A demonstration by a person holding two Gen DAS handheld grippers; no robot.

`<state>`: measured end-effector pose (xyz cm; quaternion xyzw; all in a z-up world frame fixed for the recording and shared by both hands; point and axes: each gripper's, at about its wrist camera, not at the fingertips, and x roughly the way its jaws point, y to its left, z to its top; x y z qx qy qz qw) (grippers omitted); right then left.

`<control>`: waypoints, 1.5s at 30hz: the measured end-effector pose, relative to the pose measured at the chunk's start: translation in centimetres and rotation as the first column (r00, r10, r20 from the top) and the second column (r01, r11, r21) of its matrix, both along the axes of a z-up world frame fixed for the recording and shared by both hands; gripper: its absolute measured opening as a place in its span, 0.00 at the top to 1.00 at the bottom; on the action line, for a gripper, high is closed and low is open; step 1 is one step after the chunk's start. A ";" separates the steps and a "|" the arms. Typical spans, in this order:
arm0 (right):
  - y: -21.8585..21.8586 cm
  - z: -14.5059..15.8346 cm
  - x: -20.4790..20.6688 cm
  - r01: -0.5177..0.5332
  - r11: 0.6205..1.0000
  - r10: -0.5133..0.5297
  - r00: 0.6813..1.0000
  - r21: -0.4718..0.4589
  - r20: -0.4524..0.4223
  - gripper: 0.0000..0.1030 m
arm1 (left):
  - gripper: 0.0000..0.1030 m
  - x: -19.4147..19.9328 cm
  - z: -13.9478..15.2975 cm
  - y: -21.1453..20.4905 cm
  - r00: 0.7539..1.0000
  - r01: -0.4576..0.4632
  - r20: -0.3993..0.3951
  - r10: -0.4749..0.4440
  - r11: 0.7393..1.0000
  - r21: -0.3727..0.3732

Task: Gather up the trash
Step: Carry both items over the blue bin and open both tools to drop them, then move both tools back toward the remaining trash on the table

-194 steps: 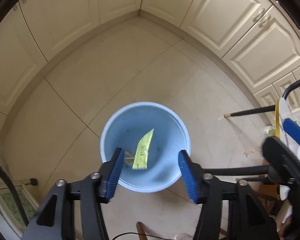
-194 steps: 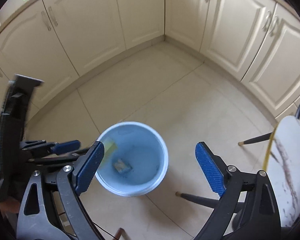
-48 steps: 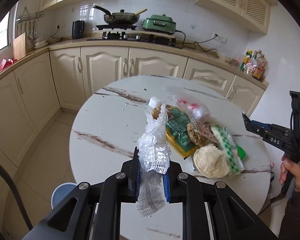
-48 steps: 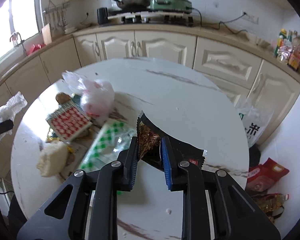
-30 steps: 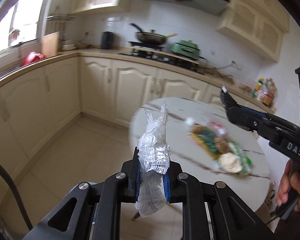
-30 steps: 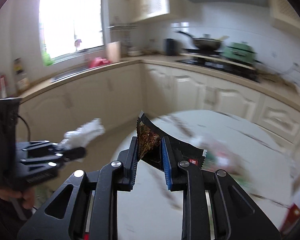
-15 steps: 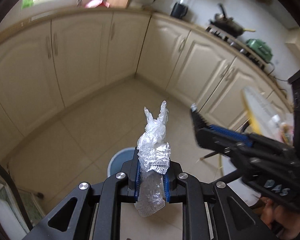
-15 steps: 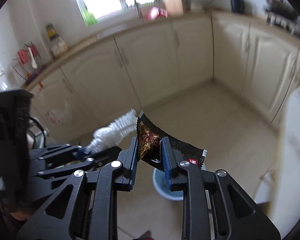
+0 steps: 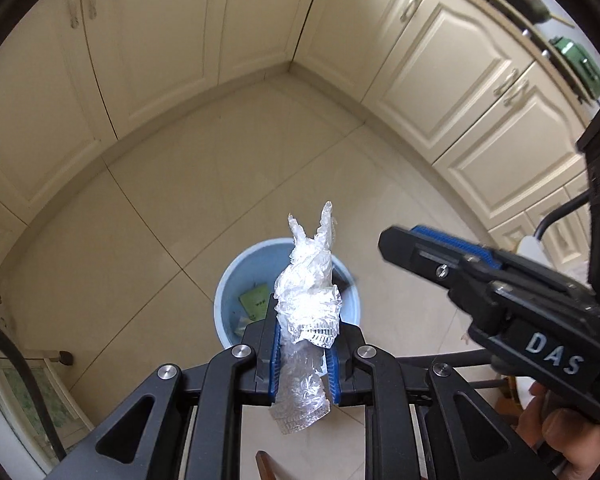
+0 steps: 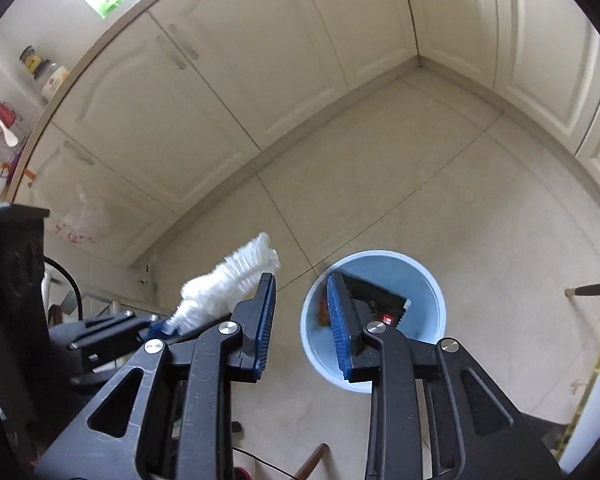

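In the left wrist view the left tongs (image 9: pixel 303 354) sit at the bottom centre of the frame, clamped on a crumpled clear plastic wrapper (image 9: pixel 308 304) whose twisted ends stick up past the blue pads (image 9: pixel 275 356) while its tail hangs down below them. Just behind the wrapper, on the beige tiled floor (image 9: pixel 172 216), stands the light blue bin (image 9: pixel 225 300); a green packet (image 9: pixel 254 300) lies inside it on its left side. The right tongs (image 9: pixel 396 236) reach in from the right edge of this frame, with a hand (image 9: pixel 556 432) on the grip at the lower right. Cream cabinets (image 9: pixel 440 60) curve round the top of the frame.

In the right wrist view the right tongs (image 10: pixel 300 316) fill the bottom centre; their jaws have just been opening and now stand apart with nothing between the blue pads (image 10: pixel 265 320). The dark snack wrapper (image 10: pixel 380 300) lies free inside the bin (image 10: pixel 432 292), which is at centre right of this frame, partly hidden by the right-hand finger of the tongs. At the left, the left tongs (image 10: pixel 156 326) show from the side with the clear wrapper (image 10: pixel 224 284) jutting up and to the right out of them, beside the bin and not over its opening as far as this view tells. A chair leg (image 10: pixel 592 289) pokes in at the right edge
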<state>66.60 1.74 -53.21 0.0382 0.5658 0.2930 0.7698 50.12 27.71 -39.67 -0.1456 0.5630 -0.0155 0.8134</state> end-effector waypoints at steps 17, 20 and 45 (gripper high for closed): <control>-2.3 1.7 0.3 0.141 0.987 -0.132 0.985 -0.081 0.111 0.32 | 0.38 5.3 -1.1 -2.5 0.999 0.000 -0.052 0.002 0.999 0.052; -1.9 2.9 0.3 0.160 0.984 -0.148 0.979 -0.080 0.139 0.30 | 0.38 4.9 -0.4 -2.4 0.999 -0.006 -0.043 0.007 1.000 0.018; -8.5 33.3 -20.6 0.278 0.959 -0.240 0.699 0.054 0.673 0.00 | 0.03 -20.0 32.3 -15.2 0.727 -0.263 0.686 0.023 0.932 0.248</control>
